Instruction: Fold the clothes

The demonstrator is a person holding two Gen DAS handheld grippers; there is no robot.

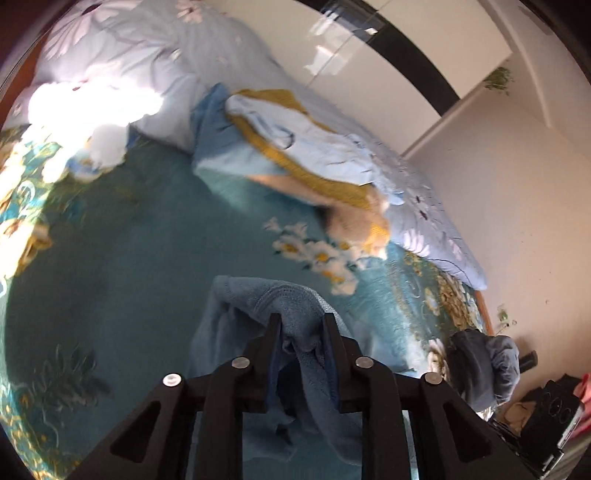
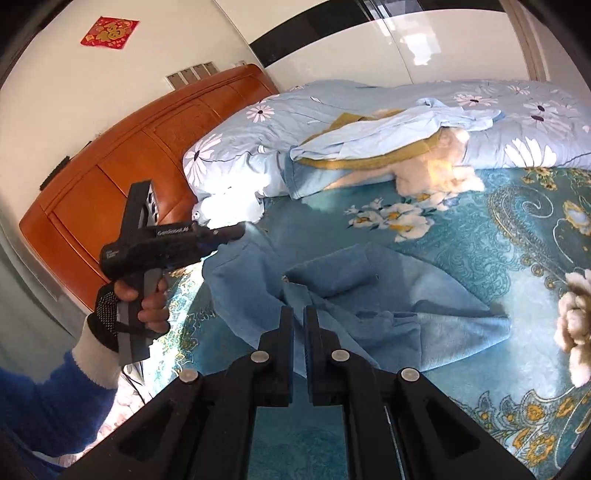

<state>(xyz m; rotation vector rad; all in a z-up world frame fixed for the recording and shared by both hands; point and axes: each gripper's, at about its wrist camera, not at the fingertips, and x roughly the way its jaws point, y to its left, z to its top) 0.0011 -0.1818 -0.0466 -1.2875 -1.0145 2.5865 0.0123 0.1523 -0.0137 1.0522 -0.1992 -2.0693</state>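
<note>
— teal bedspread [image 2: 461,258] with white and gold flowers fills both views, wooden headboard [image 2: 122,166] at the left of the right wrist view, pale blue floral duvet [image 2: 369,107] bunched across the top.

— and the garment?

— blue garment [image 2: 369,295], soft fleecy fabric, lying rumpled on the bed in the middle of the right wrist view, one part rolled into a short tube near the centre. its left edge is lifted toward the left tongs [image 2: 240,232].

— what are those doing?

— left tongs [image 1: 300,321] are clamped on a bunch of the blue garment [image 1: 258,314]; in the left wrist view fabric is pinched between the two fingers and drapes down both sides, low centre of frame. a gloved hand [image 2: 136,299] holds the handle at the left of the right wrist view.

— right side?

— right tongs [image 2: 298,314] at bottom centre, fingers nearly together with a thin gap, tips right at the garment's crumpled near edge. whether any cloth is caught between them, i can't tell.

— anything else?

— a pile of light blue and mustard-yellow laundry [image 1: 314,147] rests against the duvet, upper middle of the left wrist view. a red paper square [image 2: 109,32] sits on the wall, upper left of the right wrist view.
</note>
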